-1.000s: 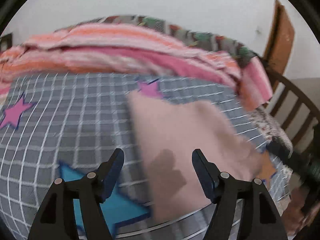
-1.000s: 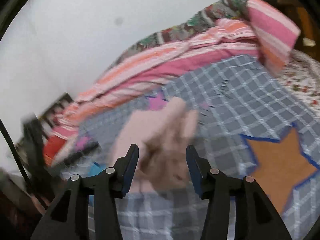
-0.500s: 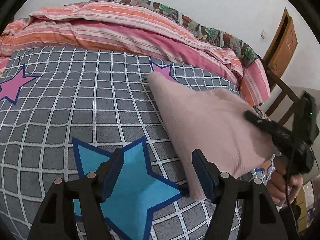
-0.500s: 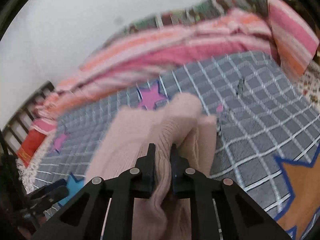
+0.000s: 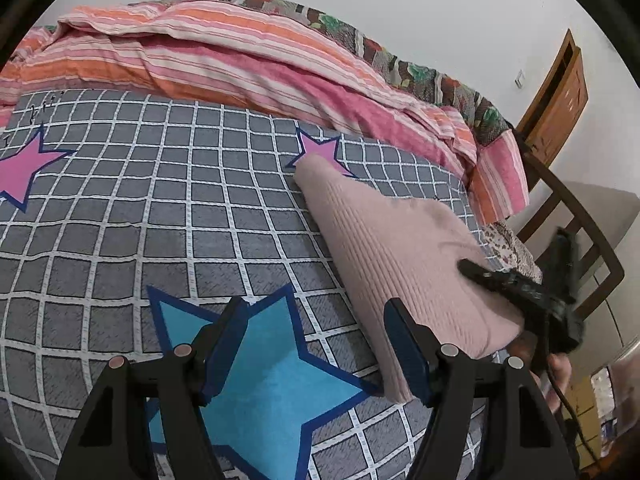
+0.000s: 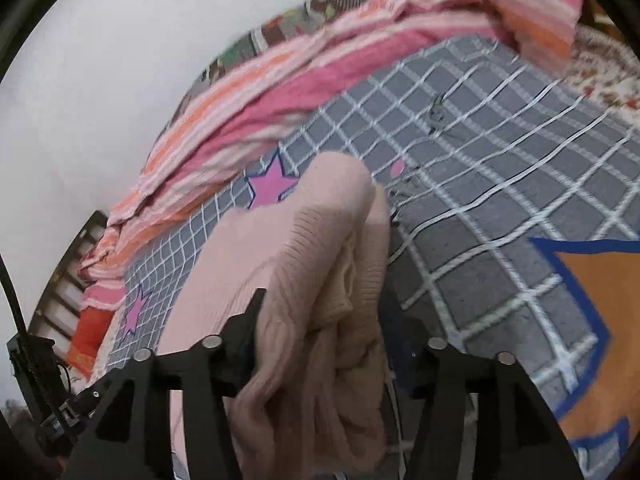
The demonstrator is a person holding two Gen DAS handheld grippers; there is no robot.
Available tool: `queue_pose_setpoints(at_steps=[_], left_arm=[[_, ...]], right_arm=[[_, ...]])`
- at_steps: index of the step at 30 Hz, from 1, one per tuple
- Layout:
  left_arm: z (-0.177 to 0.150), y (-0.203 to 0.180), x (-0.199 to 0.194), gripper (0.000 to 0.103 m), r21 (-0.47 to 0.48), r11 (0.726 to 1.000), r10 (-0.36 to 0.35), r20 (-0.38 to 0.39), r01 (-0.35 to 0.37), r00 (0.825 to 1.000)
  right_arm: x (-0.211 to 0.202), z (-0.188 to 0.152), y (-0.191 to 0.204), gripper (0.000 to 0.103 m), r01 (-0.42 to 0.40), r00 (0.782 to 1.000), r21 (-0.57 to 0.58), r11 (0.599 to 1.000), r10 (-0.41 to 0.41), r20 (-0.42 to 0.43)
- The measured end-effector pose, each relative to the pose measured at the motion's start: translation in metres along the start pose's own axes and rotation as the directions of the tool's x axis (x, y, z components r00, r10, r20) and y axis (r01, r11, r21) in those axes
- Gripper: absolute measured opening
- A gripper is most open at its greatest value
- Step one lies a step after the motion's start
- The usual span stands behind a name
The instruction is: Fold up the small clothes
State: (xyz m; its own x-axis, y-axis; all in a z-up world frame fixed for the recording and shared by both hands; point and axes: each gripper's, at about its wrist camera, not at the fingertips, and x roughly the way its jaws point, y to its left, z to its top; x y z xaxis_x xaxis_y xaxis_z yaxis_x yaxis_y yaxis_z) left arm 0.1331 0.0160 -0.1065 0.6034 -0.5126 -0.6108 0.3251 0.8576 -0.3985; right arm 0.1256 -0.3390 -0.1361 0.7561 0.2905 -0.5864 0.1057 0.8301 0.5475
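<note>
The pink knit garment (image 5: 404, 256) lies folded on the bed's checked cover (image 5: 168, 216), at about three o'clock of the left hand-held gripper (image 5: 316, 344), whose jaws stand apart and empty. The right hand-held gripper (image 6: 320, 320) has just been opening; cloth bunches between its jaws, seemingly unpinched.

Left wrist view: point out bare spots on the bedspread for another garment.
Free: grid bedspread between the striped quilt, the pink sweater and the blue star. Crowded: right edge, with sweater and right gripper.

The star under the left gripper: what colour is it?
Light blue star, dark blue outline; left wrist view.
</note>
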Motion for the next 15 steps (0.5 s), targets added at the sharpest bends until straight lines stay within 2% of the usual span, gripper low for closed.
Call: queue_pose_setpoints(at_steps=[3,8,12,15], left_arm=[[-0.004,0.003,-0.01,0.068,-0.007,1.0,0.007,0.018,-0.006,1.0],[-0.011,0.008,-0.022,0.068,-0.011,0.999,0.038,0.045,-0.038,0.998],[-0.019,0.015,-0.03,0.068,-0.06,0.996,0.063,0.07,-0.059,0.996],[-0.022,0.024,-0.032,0.068,-0.109,0.993,0.05,0.074,-0.042,0.996]], right_arm=[[0.016,0.005,-0.006,0.065,-0.034,0.998,0.034,0.999,0.036,-0.052],[0.033,0.011,-0.012,0.065,-0.087,0.99,0.048,0.995,0.092,-0.107],[0.04,0.015,-0.007,0.042,-0.125,0.983,0.022,0.992,0.127,-0.131],[0.029,0.02,0.005,0.036,-0.134,0.984,0.005,0.991,0.134,-0.114]])
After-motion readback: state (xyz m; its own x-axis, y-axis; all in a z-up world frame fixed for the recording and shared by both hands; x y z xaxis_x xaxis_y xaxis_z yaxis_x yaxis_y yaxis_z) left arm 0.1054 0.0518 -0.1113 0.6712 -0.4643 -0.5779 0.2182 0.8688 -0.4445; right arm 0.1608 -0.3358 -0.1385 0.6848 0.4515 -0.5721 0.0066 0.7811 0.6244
